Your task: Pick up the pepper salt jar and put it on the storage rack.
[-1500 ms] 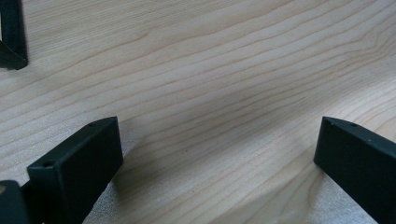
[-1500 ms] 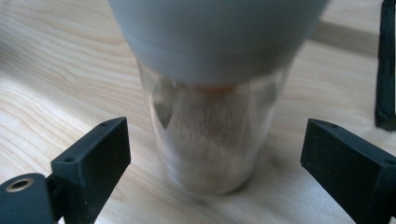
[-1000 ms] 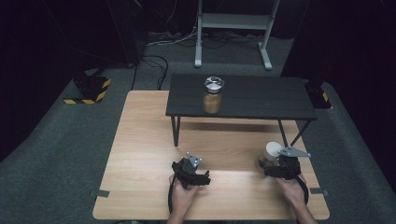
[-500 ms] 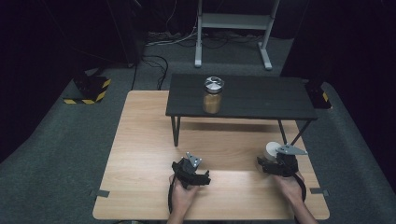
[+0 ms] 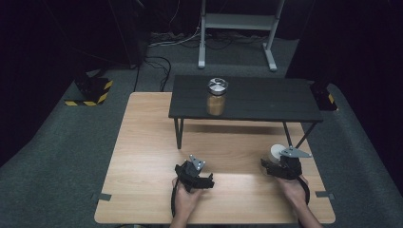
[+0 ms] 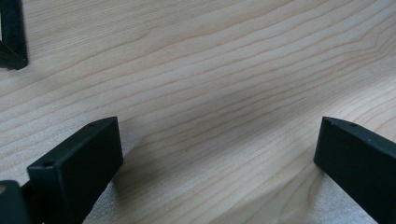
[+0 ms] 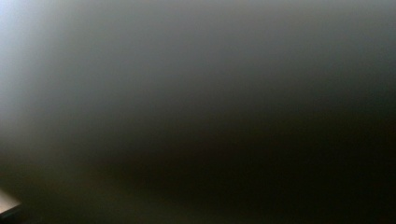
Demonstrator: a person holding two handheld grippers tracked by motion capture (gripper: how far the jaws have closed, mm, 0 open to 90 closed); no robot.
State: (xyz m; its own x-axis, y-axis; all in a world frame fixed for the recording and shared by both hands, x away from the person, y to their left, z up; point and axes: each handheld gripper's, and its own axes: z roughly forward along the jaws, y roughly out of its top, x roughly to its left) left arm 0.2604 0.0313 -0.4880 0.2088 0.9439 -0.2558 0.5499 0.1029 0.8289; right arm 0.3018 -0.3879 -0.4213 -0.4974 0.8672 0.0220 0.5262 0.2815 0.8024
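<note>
Grasp step in hand: right hand-held gripper (image 5: 274,160) has just been closing on the white cup (image 5: 275,153) at the tabletop's (image 5: 147,142) four o'clock — left hand-held gripper (image 5: 202,176) gapes wide, idle. Next move calls for a steady lift.

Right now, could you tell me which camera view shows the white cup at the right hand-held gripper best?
The high view: the white cup sits on the wooden table, right at the right hand-held gripper. The right gripper view is a dark grey blur; the left gripper view looks at bare wood.
</note>
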